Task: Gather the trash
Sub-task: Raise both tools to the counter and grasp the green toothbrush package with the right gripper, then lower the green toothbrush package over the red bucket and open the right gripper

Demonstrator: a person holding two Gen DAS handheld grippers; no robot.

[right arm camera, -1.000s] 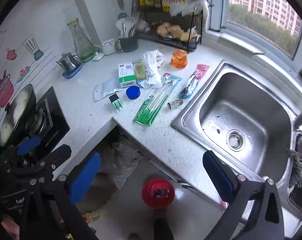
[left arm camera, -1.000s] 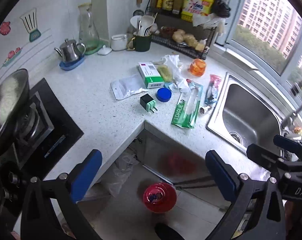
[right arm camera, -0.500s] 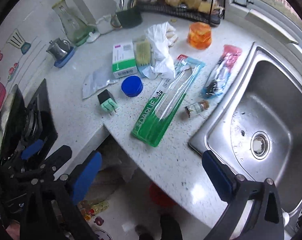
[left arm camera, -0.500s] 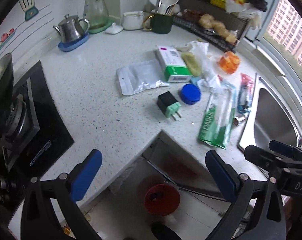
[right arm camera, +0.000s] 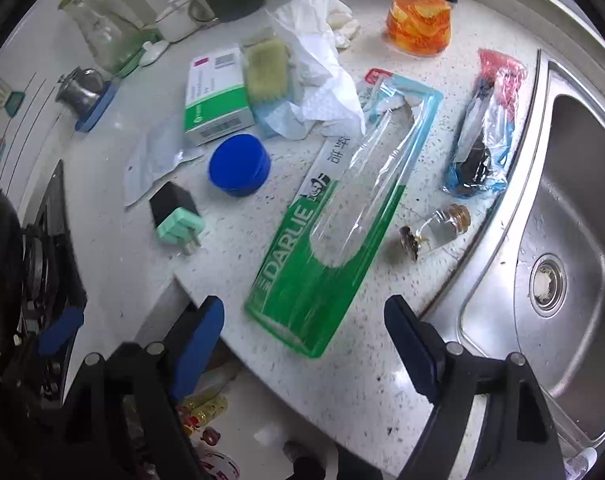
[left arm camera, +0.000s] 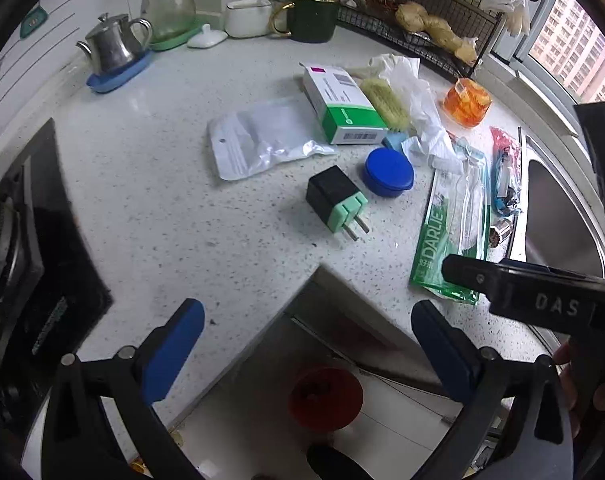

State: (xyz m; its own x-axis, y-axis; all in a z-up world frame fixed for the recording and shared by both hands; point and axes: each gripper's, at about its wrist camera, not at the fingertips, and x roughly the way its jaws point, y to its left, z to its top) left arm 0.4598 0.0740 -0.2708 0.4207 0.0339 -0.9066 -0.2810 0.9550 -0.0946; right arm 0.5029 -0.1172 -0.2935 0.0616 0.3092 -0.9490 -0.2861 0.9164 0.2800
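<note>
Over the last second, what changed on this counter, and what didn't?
Both grippers came down closer to the clutter. The right gripper now hangs over the Darlie pack; its jaws have just been closing, nothing between them yet. The left gripper stays open over the counter's edge. Nothing was taken or let go; plug, blue lid and box lie as before.

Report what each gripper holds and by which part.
Nothing is held. The left gripper and the right gripper, its jaws just closing, both stand open above the counter.
</note>
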